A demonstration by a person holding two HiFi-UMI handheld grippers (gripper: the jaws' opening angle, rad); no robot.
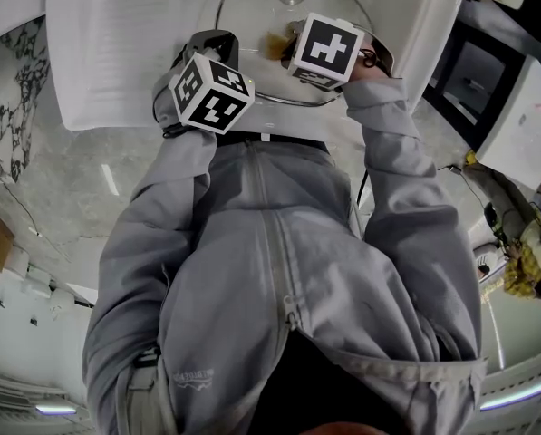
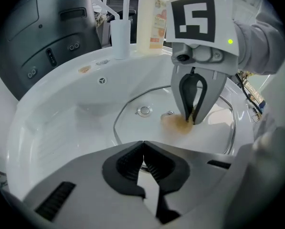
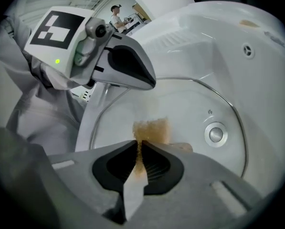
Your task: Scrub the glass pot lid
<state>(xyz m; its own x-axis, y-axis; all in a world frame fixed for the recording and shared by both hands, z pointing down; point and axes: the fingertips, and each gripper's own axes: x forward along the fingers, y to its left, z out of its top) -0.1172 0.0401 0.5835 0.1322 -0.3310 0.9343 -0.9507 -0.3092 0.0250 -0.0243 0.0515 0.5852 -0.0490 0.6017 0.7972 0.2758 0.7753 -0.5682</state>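
- My right gripper (image 3: 138, 149) is clamped on a thin brown sponge (image 3: 152, 130). The sponge sticks out past the jaw tips, and its free end lies flat on the glass.
- The glass pot lid (image 3: 190, 104) lies flat in the white sink (image 2: 61, 104), knob (image 3: 215, 133) up, directly under the sponge.
- From the right gripper, the knob is just beside the sponge on its right. Most of the glass I judge not yet scrubbed lies that way and ahead.
- The sponge's long axis runs straight out along the jaws, so sideways strokes should cover the widest band.
- My left gripper (image 2: 143, 149) has its jaws together with nothing visible between them. It is at the lid's near rim, and I cannot tell whether it touches.
- The right gripper is the one on the work.
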